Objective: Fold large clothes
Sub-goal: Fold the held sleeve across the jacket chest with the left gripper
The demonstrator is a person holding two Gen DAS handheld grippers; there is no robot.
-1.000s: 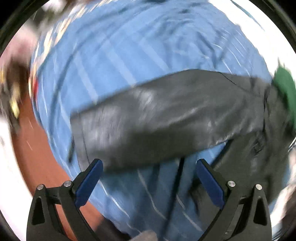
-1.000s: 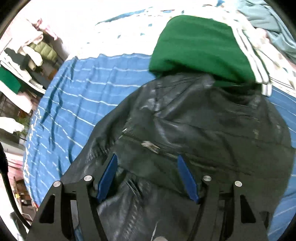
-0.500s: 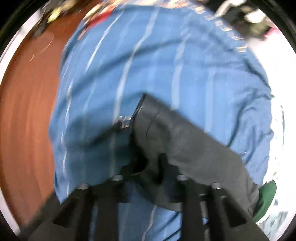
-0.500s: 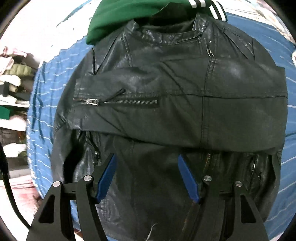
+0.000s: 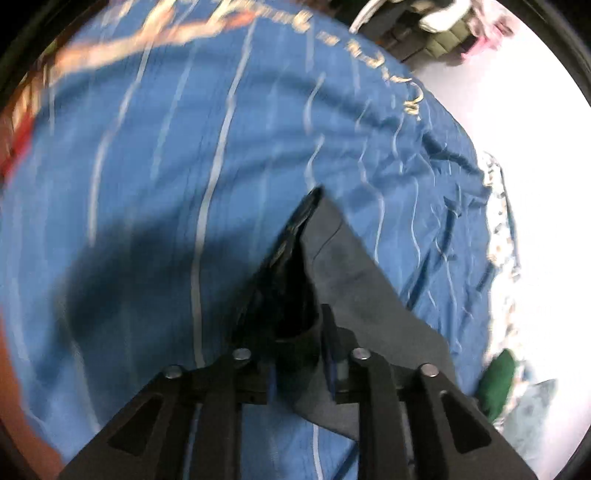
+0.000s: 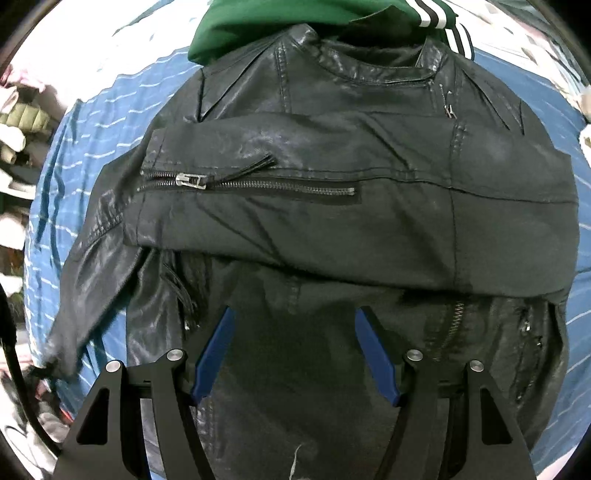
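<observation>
A black leather jacket [image 6: 332,229] lies front up on a blue striped bedsheet [image 6: 96,122]. One sleeve is folded across its chest, cuff zipper showing. My right gripper [image 6: 295,325] is open just above the jacket's lower front, empty. In the left wrist view my left gripper [image 5: 299,354] is shut on the jacket's other sleeve [image 5: 347,280], which stretches away from the jaws over the bedsheet [image 5: 184,166]. The sleeve's cuff end points away from me.
A green garment with white stripes [image 6: 295,18] lies under the jacket's collar; it also shows in the left wrist view [image 5: 496,380]. Clothes on shelves stand at the left [image 6: 18,122]. A reddish floor edge [image 5: 14,406] borders the bed.
My left gripper closed on the sleeve and has lifted and pulled it outward. My right gripper moved down from the collar area to the jacket's lower front and stayed open.
</observation>
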